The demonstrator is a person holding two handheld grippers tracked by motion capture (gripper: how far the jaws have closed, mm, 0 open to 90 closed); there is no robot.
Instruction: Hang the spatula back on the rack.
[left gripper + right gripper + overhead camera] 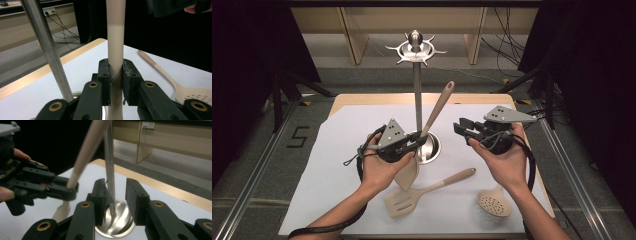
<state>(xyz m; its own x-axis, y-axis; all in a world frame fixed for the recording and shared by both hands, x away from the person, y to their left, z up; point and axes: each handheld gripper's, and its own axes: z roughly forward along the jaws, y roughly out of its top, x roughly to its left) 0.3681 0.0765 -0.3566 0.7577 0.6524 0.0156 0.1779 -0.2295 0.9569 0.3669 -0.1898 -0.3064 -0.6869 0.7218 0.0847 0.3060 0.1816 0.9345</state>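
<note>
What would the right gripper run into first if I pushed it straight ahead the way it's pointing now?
Most likely the metal pole of the utensil stand: in the right gripper view it rises between the open jaws of the right gripper. The left gripper, holding the beige spatula, sits just beside that line; depth is uncertain.

I hold the left gripper [416, 145] clamped and tilted; my right gripper [460, 126] is level, jaws parted, gripping nothing.

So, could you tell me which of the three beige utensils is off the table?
The spatula clamped by its handle in the left gripper, tilted beside the steel pole. The slotted turner and the perforated skimmer lie flat on the table.
</note>
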